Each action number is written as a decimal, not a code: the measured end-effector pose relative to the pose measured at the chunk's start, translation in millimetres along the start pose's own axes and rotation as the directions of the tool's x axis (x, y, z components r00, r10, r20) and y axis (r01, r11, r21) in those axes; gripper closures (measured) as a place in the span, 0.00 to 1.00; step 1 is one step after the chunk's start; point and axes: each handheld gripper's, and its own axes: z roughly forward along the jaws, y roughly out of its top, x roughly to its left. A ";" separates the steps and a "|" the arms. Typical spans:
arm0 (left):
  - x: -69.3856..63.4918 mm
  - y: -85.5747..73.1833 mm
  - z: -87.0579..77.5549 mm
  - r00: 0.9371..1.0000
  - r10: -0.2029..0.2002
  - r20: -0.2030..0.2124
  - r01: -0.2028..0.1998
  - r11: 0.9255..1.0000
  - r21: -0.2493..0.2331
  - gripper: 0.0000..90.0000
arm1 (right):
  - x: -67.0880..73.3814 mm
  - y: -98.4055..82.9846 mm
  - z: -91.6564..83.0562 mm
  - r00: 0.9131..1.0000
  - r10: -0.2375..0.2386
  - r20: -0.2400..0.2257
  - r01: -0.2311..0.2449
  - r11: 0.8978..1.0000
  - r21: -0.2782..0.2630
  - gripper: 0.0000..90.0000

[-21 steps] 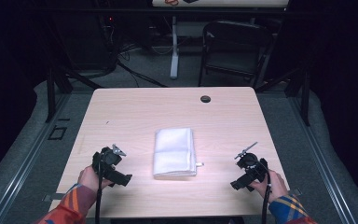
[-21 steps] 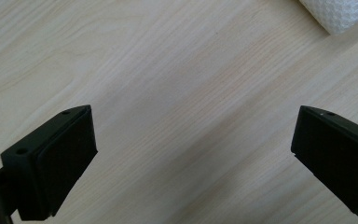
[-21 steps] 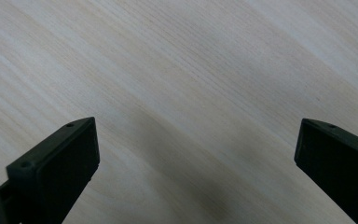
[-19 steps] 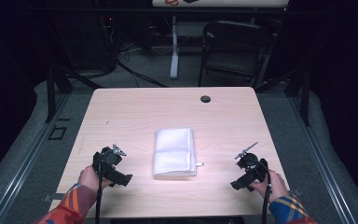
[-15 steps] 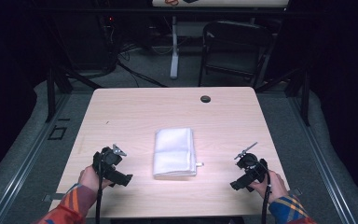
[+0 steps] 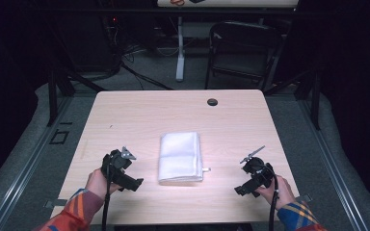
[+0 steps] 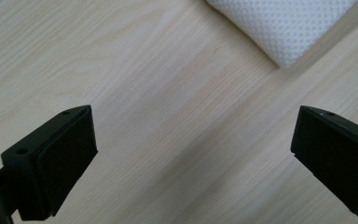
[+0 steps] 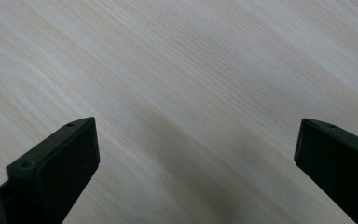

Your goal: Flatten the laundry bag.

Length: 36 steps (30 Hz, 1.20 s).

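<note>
Two black two-jaw grippers rest low over the pale wood-grain table (image 6: 125, 115) in the high view, and between them we see a folded white mesh-textured cloth (image 6: 180, 157) lying flat near the middle of the near half. Our left gripper (image 6: 134, 183) sits just beside the cloth's near left corner, apart from it; our right gripper (image 6: 242, 189) is farther off on the other side, near the table's front right corner. A small white tab sticks out at the cloth's near right corner. A dark round grommet (image 6: 212, 101) sits near the far edge, and a black folding chair (image 6: 243, 50) stands beyond the table.

In the left gripper view, we look down between jaws spread wide with bare wood between them; one corner of the white cloth (image 7: 282, 28) shows at the top, ahead of the jaws and untouched.

In the right gripper view, the jaws likewise stand wide apart over bare table (image 8: 177, 93), holding nothing.

We judge that the work on the cloth has not begun: it lies neatly folded, neither tool touches it, and every step of grasping and handling it is left to do. The left gripper looks the better placed to take a corner first.
</note>
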 end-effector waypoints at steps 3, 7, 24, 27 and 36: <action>-3.8 7.2 1.1 1.000 0.009 0.015 -0.008 1.000 -0.018 0.00 | 2.2 1.5 1.7 1.000 0.015 -0.007 -0.015 0.999 -0.041 0.00; -8.4 14.0 3.7 1.000 0.022 0.015 -0.021 0.999 -0.033 0.00 | 0.8 5.7 -0.3 1.000 -0.010 -0.008 0.010 1.000 -0.010 0.00; -26.1 43.5 23.7 0.993 0.106 0.043 -0.103 0.992 -0.071 0.01 | 4.8 11.6 2.8 1.000 -0.011 -0.019 0.010 0.999 -0.034 0.01; -30.8 47.8 27.5 0.991 0.127 0.044 -0.124 0.990 -0.069 0.03 | 5.2 14.2 2.8 1.000 -0.026 -0.011 0.026 0.999 -0.024 0.01; -46.7 58.3 38.6 0.980 0.182 0.079 -0.177 0.982 -0.067 0.07 | 3.0 21.3 7.6 1.000 -0.029 -0.007 0.028 0.999 -0.016 0.01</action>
